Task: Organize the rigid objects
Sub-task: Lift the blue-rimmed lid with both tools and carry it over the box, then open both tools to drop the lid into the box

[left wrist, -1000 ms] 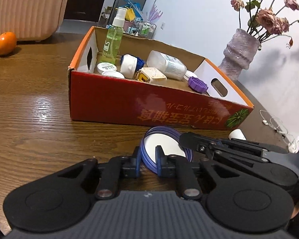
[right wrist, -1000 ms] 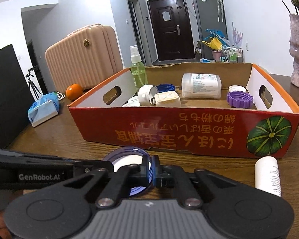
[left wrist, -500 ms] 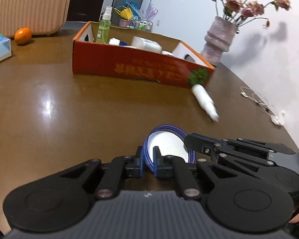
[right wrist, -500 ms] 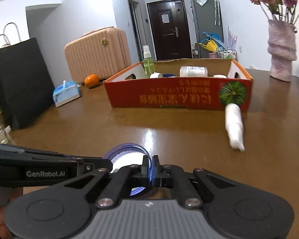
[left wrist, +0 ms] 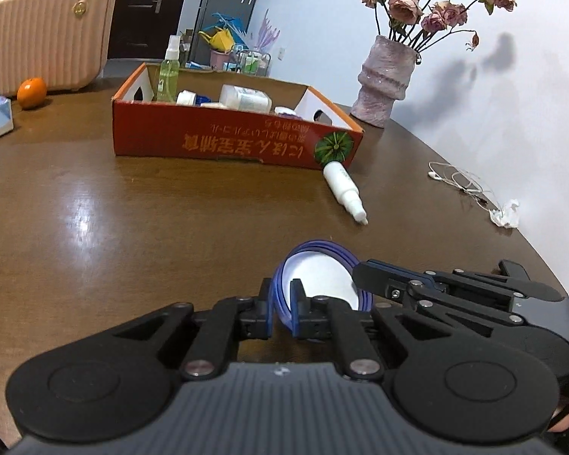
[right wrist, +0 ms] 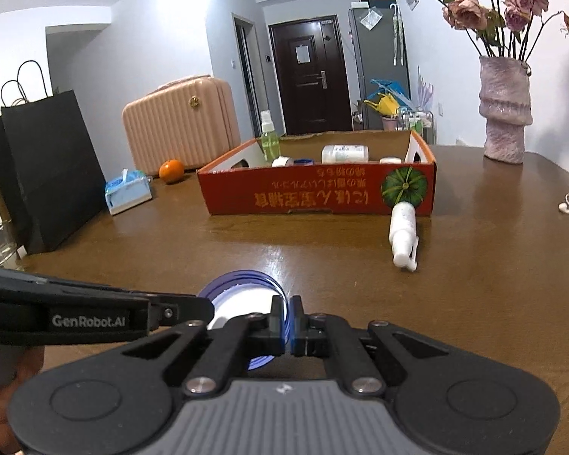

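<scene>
Blue-rimmed lid [left wrist: 322, 280] pinched by left gripper [left wrist: 281, 303] and right gripper [right wrist: 287, 320] | well short of red box [left wrist: 223, 140] | next: carry into box

Blue-rimmed white lid [left wrist: 322, 276] held tilted above table, red box [left wrist: 223, 140] well beyond.

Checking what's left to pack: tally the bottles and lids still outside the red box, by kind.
White bottle: 1
Blue-rimmed lid: 1
Total: 2
</scene>
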Action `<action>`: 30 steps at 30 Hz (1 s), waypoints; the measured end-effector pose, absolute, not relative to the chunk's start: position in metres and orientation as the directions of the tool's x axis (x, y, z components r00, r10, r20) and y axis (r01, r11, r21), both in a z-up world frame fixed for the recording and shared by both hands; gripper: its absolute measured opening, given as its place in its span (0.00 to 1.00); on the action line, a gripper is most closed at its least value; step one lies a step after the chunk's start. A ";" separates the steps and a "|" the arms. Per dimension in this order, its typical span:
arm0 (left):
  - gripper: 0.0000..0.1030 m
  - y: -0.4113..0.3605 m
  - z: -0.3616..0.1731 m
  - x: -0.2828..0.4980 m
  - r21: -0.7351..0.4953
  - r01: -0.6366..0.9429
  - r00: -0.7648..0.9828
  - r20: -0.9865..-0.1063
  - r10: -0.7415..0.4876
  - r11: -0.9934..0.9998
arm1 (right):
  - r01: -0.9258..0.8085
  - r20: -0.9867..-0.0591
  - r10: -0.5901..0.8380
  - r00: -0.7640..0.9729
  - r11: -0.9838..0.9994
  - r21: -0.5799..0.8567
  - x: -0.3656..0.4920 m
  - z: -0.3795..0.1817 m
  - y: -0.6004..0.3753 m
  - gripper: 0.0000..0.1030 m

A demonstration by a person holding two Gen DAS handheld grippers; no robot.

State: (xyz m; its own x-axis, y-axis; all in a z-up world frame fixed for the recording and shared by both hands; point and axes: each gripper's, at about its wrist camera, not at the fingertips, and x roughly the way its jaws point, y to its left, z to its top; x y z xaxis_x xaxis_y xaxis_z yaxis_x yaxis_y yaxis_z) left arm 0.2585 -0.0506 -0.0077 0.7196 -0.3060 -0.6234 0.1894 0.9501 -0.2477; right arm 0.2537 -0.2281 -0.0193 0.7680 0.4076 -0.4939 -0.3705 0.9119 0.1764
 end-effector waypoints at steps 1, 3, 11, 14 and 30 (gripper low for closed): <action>0.08 -0.051 -0.006 0.263 -0.245 0.190 0.723 -0.621 -0.304 0.951 | -0.369 -0.488 0.407 0.772 0.912 0.176 0.258 -0.016 -0.229 0.02; 0.07 -0.053 0.000 0.275 -0.239 0.200 0.730 -0.611 -0.307 0.950 | -0.370 -0.474 0.404 0.782 0.914 0.167 0.270 -0.008 -0.231 0.02; 0.05 -0.058 0.040 0.371 -0.238 0.228 0.766 -0.555 -0.325 0.944 | -0.366 -0.401 0.380 0.834 0.924 0.115 0.361 0.039 -0.234 0.03; 0.05 -0.058 0.050 0.422 -0.244 0.230 0.760 -0.559 -0.330 0.942 | -0.364 -0.404 0.392 0.827 0.920 0.146 0.413 0.051 -0.235 0.02; 0.08 -0.066 -0.013 0.578 -0.163 0.171 0.633 -0.737 -0.235 0.972 | -0.293 -0.628 0.319 0.710 0.945 0.149 0.575 -0.021 -0.210 0.06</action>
State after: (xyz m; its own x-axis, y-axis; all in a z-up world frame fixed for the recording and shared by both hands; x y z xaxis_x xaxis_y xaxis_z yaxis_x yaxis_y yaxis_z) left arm 0.5783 -0.0665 -0.0130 0.6335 -0.2350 -0.7372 0.1711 0.9717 -0.1628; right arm 0.5745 -0.2100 -0.0213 0.7098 0.3187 -0.6282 -0.2927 0.9446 0.1486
